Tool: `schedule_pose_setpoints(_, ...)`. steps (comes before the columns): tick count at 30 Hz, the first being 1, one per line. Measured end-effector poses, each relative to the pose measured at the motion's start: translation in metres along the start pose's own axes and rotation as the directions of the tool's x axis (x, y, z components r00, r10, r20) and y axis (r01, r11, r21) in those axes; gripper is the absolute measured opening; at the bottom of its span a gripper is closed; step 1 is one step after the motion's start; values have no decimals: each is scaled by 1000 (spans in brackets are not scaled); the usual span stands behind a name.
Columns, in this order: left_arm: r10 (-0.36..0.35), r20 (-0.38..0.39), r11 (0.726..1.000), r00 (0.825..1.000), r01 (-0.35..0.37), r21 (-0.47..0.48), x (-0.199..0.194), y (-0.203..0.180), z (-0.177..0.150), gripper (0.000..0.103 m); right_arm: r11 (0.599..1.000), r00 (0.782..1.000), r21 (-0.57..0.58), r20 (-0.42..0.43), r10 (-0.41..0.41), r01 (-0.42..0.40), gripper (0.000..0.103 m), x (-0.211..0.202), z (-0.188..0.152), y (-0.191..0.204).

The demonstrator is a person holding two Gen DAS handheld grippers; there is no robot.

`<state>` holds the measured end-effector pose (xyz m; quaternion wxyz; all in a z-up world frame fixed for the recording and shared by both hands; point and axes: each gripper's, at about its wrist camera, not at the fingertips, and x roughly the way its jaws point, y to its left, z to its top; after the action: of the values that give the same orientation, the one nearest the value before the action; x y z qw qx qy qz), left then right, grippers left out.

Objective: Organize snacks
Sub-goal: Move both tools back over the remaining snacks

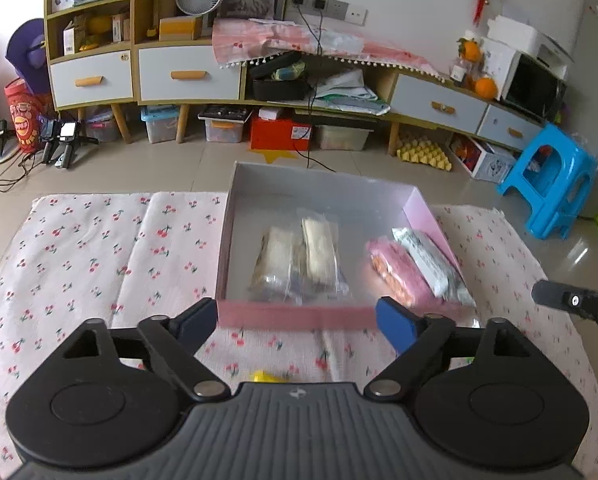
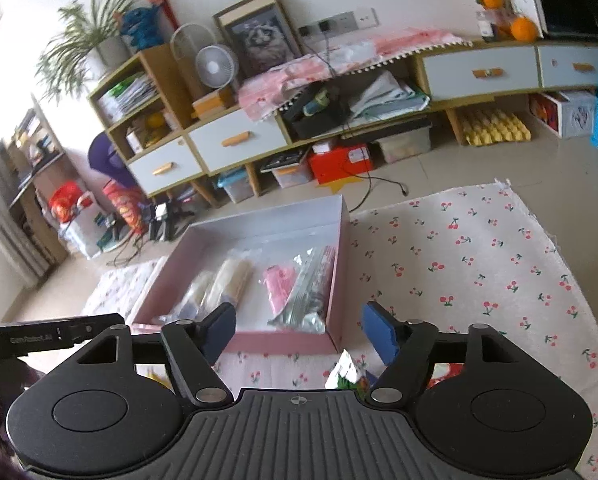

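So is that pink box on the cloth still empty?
No, the pink box already holds several snack packets: two pale ones, a pink one and a white one.

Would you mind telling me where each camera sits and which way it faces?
Left wrist: on the left gripper, above the cherry cloth, facing the pink box; open blue fingers show.
Right wrist: on the right gripper, facing the box's right corner; open fingers show.
Shared: box, pink snack pack, cabinet.

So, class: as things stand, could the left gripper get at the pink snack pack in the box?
Probably yes. The left gripper is open and empty, just short of the box wall. The pink snack pack lies uncovered inside, beside a white pack.
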<state>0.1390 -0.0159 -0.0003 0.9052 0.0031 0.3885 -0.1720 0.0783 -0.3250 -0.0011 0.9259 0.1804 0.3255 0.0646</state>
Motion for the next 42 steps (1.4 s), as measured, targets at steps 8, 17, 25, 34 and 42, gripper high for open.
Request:
schedule_pose_setpoints(8,-2,-11,999,1000,3,38,-13,1,-27,100,996,999,-87,-34,18,-21,83,-13,-21,6)
schedule_pose_setpoints(17,22,-2,994,1000,-22,108,-24,6,-55,102,988,998,-154,-57,16,-25,88,-21,-43,13)
schedule_pose_setpoints(25,14,-26,990,1000,-10,139,-30,14,-77,102,982,996,-187,-86,8,-24,89,-17,-55,20)
schedule_pose_setpoints(34,-98,-70,976,993,109,188,-37,13,-97,99,965,994,-256,-105,33,-59,89,-13,-65,40)
schedule_pose_setpoints(42,-163,-135,951,977,192,244,-34,2,-111,75,940,989,-327,-135,59,-100,89,-6,-75,58)
